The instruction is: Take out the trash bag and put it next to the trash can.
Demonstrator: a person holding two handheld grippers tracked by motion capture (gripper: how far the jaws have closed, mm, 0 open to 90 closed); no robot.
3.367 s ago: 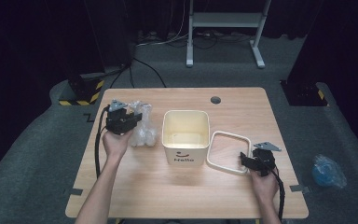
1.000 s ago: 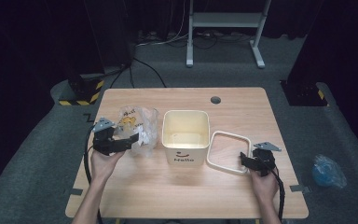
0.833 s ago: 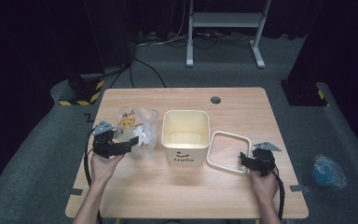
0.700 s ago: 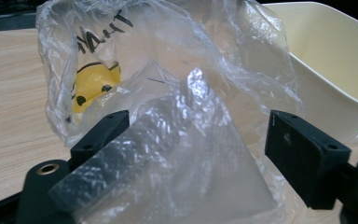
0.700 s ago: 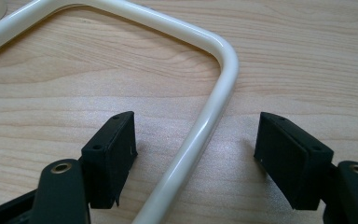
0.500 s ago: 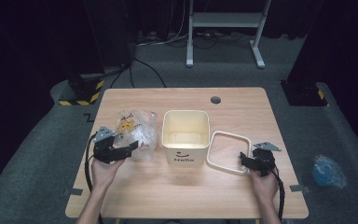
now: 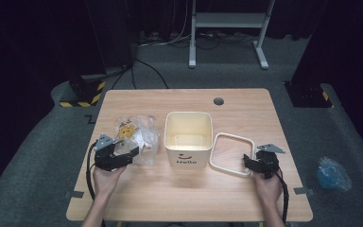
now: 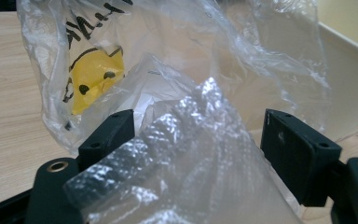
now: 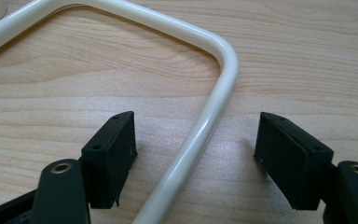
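A crumpled clear plastic bag [image 7: 139, 135] with a yellow print lies on the table left of a cream bin [image 7: 188, 156]. My left gripper [image 7: 131, 152] is low at the bag's near edge. In the left gripper view the bag [image 8: 191, 93] bulges between the jaws of my left gripper [image 8: 198, 135]. They have just been closing a little but still stand wide, not visibly pinching the film. Right of the bin lies a white rounded-square ring [image 7: 231, 135]. My right gripper [image 7: 246, 163] [image 9: 196, 140] stands open astride the near corner rail of the ring [image 9: 223, 70].
The wooden table [image 7: 170, 198] has a round cable hole [image 7: 219, 101] at the back. A blue bundle [image 7: 331, 172] lies on the floor at the right. A white stand [image 7: 227, 19] is behind the table.
My left gripper has come toward the person and sunk from the back of the bag to its near edge. The bag has settled flatter on the table. The right gripper has stayed put.
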